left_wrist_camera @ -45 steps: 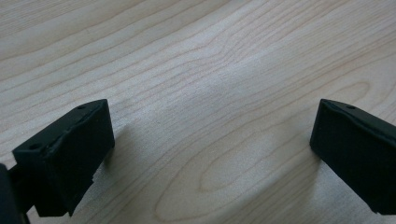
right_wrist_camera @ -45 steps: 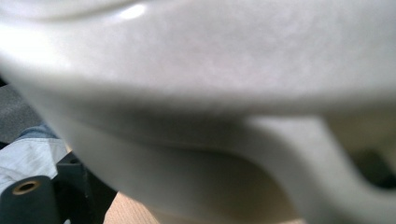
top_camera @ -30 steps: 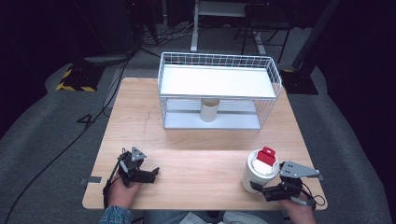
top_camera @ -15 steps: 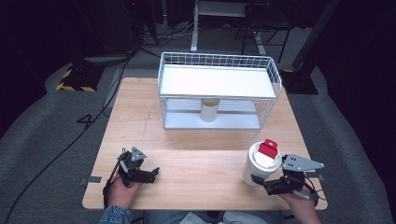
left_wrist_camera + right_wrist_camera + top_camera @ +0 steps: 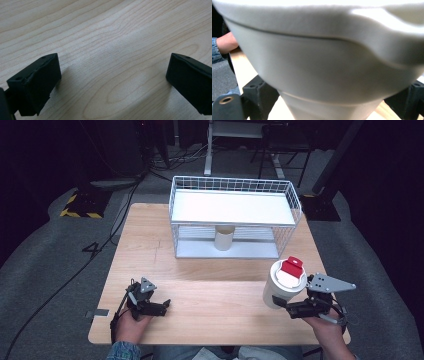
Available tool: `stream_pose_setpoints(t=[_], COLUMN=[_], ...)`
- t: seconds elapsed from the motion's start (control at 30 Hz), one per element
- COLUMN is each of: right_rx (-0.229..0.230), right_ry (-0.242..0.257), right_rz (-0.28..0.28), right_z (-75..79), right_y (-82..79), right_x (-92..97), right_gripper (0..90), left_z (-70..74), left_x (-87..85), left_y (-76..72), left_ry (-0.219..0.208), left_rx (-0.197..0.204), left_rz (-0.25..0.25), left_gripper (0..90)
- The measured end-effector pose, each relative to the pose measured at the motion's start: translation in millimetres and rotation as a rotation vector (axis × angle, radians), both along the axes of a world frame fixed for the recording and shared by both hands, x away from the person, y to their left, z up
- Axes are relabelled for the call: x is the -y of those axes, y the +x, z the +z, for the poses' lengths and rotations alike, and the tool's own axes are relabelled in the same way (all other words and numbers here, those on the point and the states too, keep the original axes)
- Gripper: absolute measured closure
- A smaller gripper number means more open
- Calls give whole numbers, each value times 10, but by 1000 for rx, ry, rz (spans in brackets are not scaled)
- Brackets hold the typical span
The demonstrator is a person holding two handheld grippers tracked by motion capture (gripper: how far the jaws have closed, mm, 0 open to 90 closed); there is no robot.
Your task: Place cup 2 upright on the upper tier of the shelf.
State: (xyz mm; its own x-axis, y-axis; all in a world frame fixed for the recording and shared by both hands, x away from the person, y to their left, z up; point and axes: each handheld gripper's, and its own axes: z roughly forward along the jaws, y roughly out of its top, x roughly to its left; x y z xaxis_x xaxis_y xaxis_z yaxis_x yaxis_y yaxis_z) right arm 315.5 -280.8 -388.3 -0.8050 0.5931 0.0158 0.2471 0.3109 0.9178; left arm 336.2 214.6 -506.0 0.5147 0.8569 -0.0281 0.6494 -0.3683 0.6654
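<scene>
Cup gripped at the table's right edge
Right gripper (image 5: 285, 306) clamps the white cup (image 5: 284, 283); left gripper (image 5: 162, 304) rests wide apart on the table (image 5: 220, 295)

Glowing brightly under overhead light across the wooden table (image 5: 220, 295), fading to near black all around it. Casting soft grey shadows on the table beside each jaw in the left gripper view. Blurring heavily on the white cup (image 5: 322, 62), overexposed along its top edge.
</scene>
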Motion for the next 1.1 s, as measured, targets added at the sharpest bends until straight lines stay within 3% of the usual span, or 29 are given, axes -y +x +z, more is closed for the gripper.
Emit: stream_pose_setpoints(t=[0.43, 1.1], right_rx=[31, 62], right_ry=[-15, -31], right_rz=[3, -17], right_z=[288, 743], right_y=[142, 506], right_x=[-96, -244], right_gripper=[106, 106], left_z=[-1, -2], left_x=[1, 4], left_y=[-2, 9], left_ry=[-1, -4], left_rx=[0, -1], left_rz=[2, 11], left_gripper=[2, 1])
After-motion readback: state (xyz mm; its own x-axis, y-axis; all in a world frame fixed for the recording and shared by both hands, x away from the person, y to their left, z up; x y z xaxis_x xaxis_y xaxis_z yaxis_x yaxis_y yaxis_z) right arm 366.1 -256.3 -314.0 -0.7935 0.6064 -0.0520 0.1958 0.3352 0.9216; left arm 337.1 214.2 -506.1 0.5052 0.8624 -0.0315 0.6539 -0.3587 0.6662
